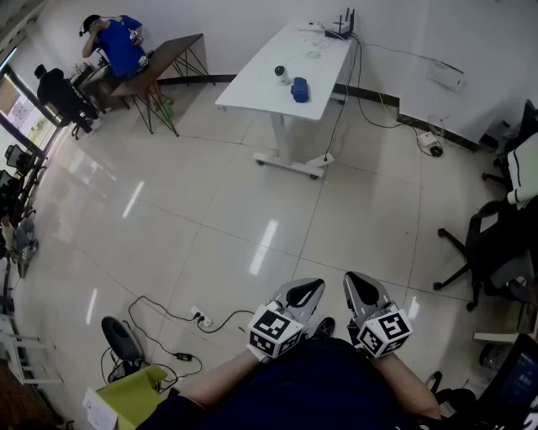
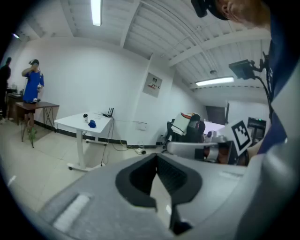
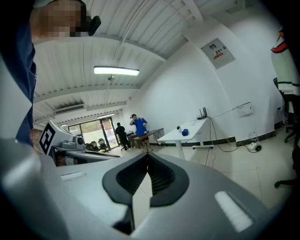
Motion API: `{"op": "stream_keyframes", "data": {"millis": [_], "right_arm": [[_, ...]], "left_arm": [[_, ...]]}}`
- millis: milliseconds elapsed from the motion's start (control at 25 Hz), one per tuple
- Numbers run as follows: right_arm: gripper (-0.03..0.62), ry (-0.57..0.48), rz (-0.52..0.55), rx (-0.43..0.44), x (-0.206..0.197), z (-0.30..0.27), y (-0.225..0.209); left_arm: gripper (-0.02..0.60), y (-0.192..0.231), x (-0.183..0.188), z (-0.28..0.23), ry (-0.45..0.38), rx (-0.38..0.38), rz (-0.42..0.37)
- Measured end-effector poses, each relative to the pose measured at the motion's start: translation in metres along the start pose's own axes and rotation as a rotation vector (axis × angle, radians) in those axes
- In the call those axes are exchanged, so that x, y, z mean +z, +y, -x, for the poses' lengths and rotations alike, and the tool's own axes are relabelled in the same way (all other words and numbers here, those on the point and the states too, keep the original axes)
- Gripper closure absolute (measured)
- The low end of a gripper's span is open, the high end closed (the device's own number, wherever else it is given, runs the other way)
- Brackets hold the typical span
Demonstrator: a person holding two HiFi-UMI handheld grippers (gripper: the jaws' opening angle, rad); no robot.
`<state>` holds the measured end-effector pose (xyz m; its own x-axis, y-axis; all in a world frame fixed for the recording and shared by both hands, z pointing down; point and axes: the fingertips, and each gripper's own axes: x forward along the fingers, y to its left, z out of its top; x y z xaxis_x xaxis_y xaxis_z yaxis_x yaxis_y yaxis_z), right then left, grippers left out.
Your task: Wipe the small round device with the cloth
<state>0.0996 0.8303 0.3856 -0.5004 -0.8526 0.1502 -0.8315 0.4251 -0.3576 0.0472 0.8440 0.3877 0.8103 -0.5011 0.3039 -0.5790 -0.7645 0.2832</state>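
One small round device [image 1: 280, 72] stands just beside the blue cloth [image 1: 300, 90] on the white counter [image 1: 252, 92], well apart across the floor [image 1: 227, 201], straight ahead of the left tool [image 1: 304, 292] and right tool [image 1: 361, 290], both closed and empty, the left seemingly marginally nearer.

light: bright, ceiling tubes [image 2: 96, 11] | glare: streaks on floor [image 1: 265, 248] | edges: fisheye bend, dark corners
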Motion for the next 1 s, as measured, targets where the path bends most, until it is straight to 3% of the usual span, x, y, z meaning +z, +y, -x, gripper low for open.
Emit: {"op": "stream_keyframes", "data": {"millis": [320,640,1000], "right_arm": [[0.582,0.039,-0.030,0.046,-0.008,-0.009,-0.006],[0.582,0.103,-0.041,0.087,-0.020,-0.058,-0.006],[0.582,0.112,-0.005,0.049,0.008,-0.150,-0.020]], "left_arm": [[0.580,0.006,-0.004,0.004,0.000,0.062,0.028],[0.580,0.058,-0.001,0.005,-0.018,0.142,0.081],[0.578,0.141,0.033,-0.020,-0.054,0.084,0.114]]}}
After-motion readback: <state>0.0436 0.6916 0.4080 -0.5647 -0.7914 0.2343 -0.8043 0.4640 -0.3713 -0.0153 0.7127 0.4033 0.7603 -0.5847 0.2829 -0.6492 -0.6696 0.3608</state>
